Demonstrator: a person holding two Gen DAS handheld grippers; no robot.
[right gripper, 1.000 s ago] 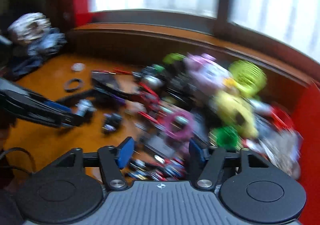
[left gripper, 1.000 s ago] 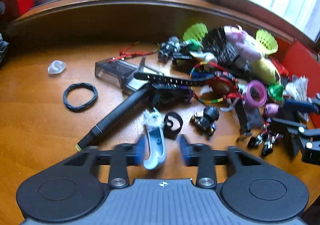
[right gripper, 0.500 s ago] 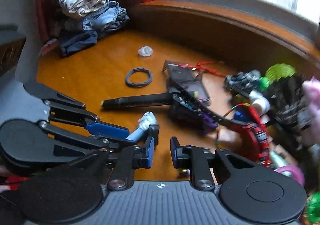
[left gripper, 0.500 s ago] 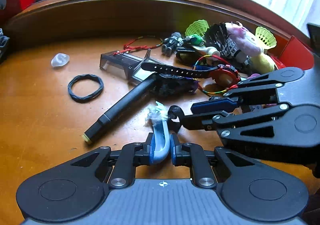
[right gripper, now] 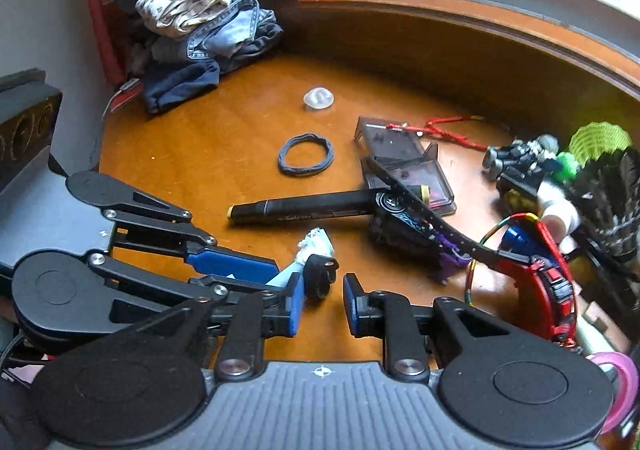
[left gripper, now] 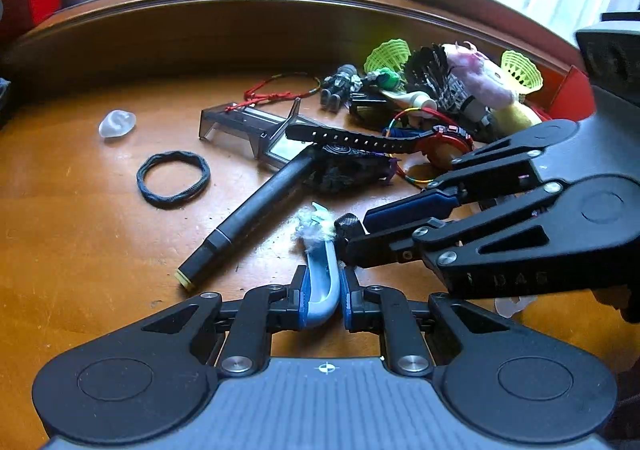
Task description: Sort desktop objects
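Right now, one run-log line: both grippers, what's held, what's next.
left gripper: shut on light blue curved handle | right gripper: open around small black knurled piece | next, likely: right closes

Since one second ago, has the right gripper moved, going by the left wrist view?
Yes. The right gripper has swung in from the view's right edge, leftward over the clutter, and is now open beside the black marker, at the light blue tool held by the left gripper.

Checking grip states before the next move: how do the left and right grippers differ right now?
The left gripper is shut on the light blue curved piece; the right gripper is open, holding nothing. The left gripper's fingers clamp their piece; a small black strap loop sits between the right gripper's fingers, unclamped. Both have blue pads.
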